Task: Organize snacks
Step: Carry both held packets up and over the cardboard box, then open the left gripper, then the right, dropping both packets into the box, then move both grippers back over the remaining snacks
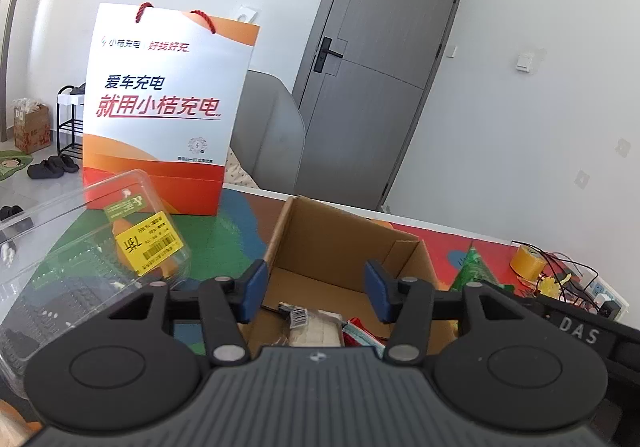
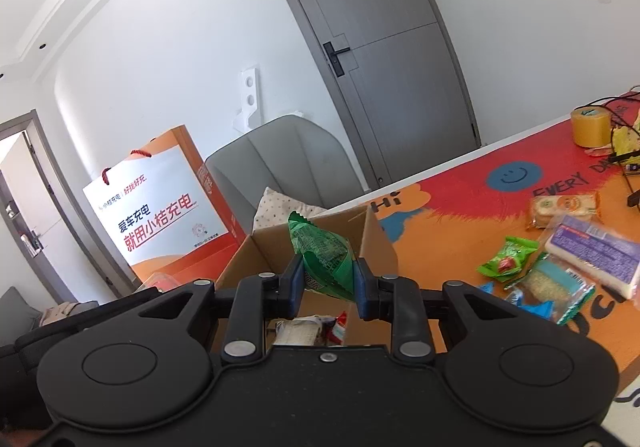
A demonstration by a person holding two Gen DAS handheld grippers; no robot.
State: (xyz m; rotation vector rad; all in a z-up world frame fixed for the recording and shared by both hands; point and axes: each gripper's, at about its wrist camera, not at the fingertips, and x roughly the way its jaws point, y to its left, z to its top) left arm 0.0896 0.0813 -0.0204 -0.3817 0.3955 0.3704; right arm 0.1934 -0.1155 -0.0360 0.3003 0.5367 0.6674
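Observation:
An open cardboard box (image 1: 344,239) (image 2: 378,243) stands on the colourful table mat, with a white packet (image 1: 316,329) and a red packet (image 1: 360,331) lying inside. My left gripper (image 1: 316,287) hovers above the box's near side, open, its blue pads (image 1: 254,287) wide apart with nothing between them. My right gripper (image 2: 328,283) is shut on a green snack packet (image 2: 326,259), which stands upright between the pads over the box's near edge. The same green packet (image 1: 474,271) shows at the box's right side in the left wrist view.
A tall orange and white paper bag (image 1: 168,107) (image 2: 160,215) stands behind the box. A clear plastic clamshell (image 1: 80,255) lies to its left. Several loose snack packs (image 2: 596,251) lie on the mat at the right, with a tape roll (image 2: 590,127) and cables beyond.

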